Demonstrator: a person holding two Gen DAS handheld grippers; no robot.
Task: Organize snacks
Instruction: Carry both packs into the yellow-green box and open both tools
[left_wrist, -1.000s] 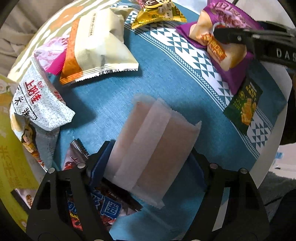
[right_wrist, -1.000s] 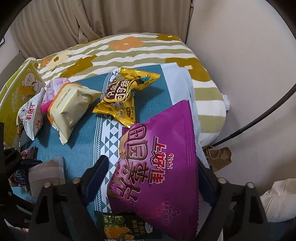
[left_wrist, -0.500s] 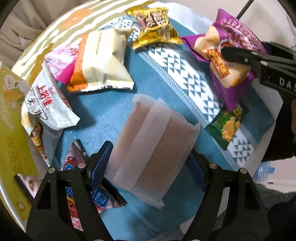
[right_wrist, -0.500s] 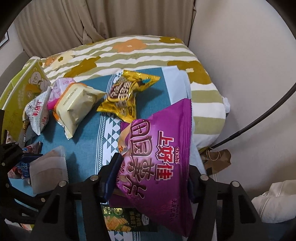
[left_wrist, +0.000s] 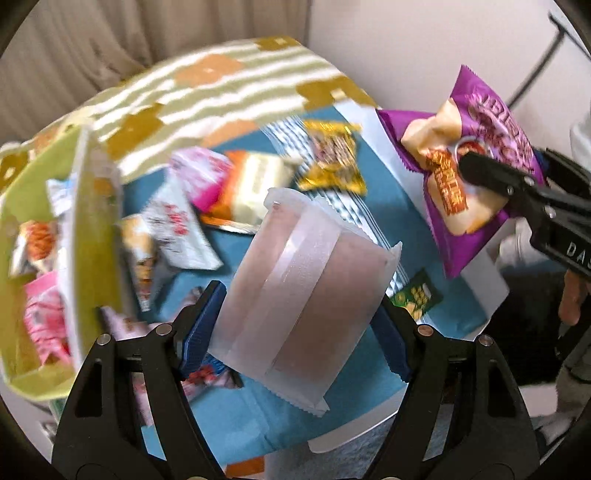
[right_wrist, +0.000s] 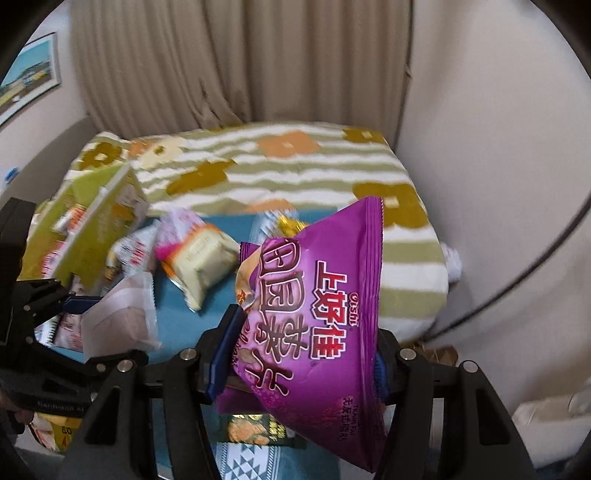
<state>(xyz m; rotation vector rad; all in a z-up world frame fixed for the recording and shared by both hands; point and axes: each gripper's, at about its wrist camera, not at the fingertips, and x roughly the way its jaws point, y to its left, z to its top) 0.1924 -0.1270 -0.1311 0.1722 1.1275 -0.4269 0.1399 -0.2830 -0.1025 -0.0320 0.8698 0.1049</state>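
- My left gripper (left_wrist: 295, 325) points steeply down, and its blue pads press both sides of a frosted white packet (left_wrist: 303, 284) with a brownish filling; the packet hangs clear above the blue patterned cloth (left_wrist: 240, 413).
- My right gripper (right_wrist: 299, 354) also tilts downward, less steeply. Its jaws have just been closing, and they now clamp the lower part of a purple chip bag (right_wrist: 317, 314), which stands up between them, lifted off the cloth.
- From the left wrist view, the right gripper comes in from the right edge with the purple chip bag pinched near its middle.
- On the cloth below lie a gold packet (left_wrist: 332, 158), a cream-and-orange packet (left_wrist: 251, 188), a pink packet (left_wrist: 199, 173), a white packet with red print (left_wrist: 177, 229) and a small dark green packet (left_wrist: 417, 295).
- A yellow-green box (left_wrist: 92, 229) stands open at the left with more snacks inside.
- The view is blurred with motion.
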